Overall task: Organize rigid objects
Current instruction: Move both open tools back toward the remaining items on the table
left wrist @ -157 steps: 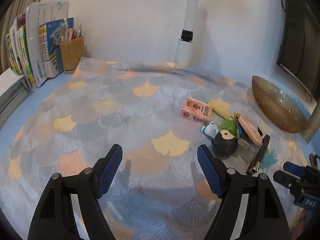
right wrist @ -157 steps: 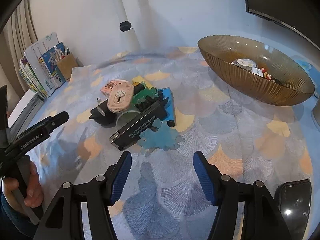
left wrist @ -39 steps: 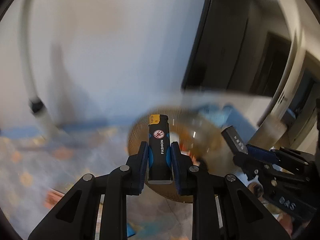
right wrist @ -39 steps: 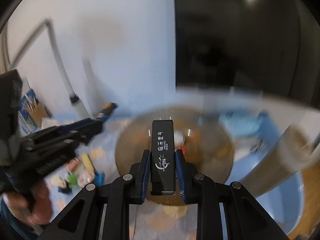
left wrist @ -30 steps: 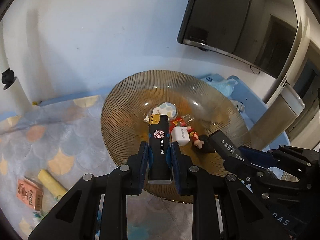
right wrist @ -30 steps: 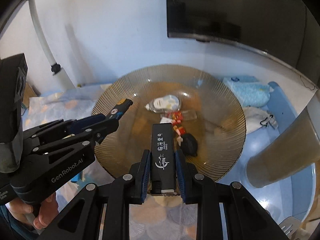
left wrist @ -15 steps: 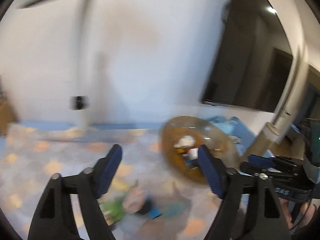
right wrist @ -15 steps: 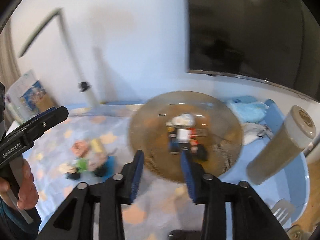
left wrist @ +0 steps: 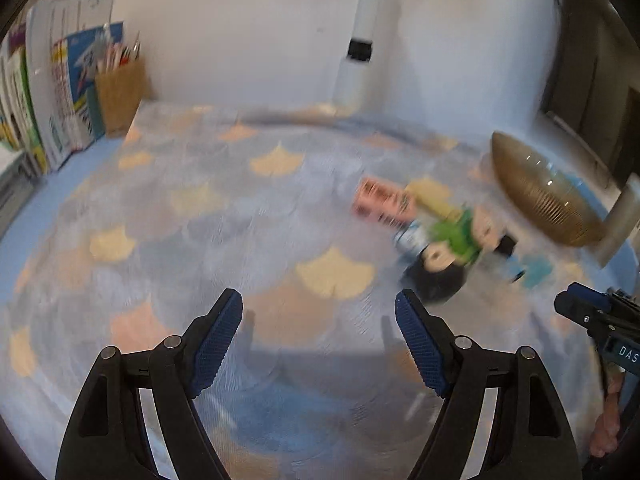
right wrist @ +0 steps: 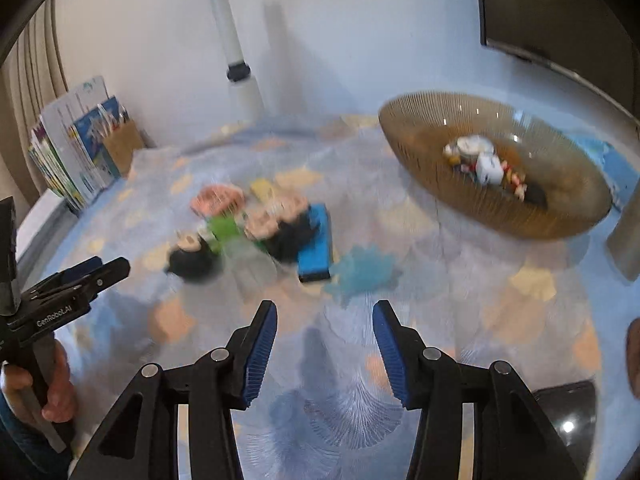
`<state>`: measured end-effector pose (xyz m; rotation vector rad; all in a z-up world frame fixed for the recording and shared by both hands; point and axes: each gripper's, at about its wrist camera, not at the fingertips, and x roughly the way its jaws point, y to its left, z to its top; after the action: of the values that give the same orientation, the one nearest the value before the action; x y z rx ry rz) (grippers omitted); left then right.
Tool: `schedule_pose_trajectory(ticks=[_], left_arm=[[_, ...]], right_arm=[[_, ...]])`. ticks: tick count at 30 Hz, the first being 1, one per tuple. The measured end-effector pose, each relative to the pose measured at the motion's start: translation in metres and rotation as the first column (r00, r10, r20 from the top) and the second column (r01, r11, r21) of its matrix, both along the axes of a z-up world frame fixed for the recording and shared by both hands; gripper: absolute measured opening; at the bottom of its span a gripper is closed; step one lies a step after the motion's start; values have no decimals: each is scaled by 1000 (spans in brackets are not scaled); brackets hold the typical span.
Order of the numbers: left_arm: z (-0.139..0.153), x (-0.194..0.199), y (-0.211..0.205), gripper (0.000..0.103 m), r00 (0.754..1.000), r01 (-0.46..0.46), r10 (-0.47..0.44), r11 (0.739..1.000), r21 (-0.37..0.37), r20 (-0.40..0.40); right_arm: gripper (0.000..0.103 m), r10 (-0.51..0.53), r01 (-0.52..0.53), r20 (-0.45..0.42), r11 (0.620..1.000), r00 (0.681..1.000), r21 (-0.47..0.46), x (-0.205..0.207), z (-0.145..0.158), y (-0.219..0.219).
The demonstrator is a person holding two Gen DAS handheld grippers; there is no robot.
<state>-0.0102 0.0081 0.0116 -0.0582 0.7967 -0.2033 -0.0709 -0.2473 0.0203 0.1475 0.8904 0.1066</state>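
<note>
Left tongs: jaws wide apart, nothing between them, above the patterned cloth on the bench. Right tongs: jaws opening, nothing between them. The blurred pile of small objects lies mid-cloth, ahead of both tongs; a blue block and a pale blue shape lie at its right edge. The ribbed amber bowl stands to the right, well apart from the pile, holding several small items.

One ribbed amber bowl sits on the bench. One blue box, one pink box, two black round toys, one pencil cup. The blurred pile hides further counts.
</note>
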Motion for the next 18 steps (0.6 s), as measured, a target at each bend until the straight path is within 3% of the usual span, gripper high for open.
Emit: schedule_pose_trajectory(ticks=[4,6,18], left_arm=[[5,-6,-7,78,999,12,-14,1000,27,46],[2,-7,-12,78,998,40,-42,998,43,39],[7,-6,-18,77,998,51,-54,996,79,33]], right_arm=[[50,-19,19,-6,1000,1000,22,0,-11,-5],[58,-34,34,-6,999,999,35,0,-11,-10],[58,-71,72,-56,997,996,17,3,-11,-15]])
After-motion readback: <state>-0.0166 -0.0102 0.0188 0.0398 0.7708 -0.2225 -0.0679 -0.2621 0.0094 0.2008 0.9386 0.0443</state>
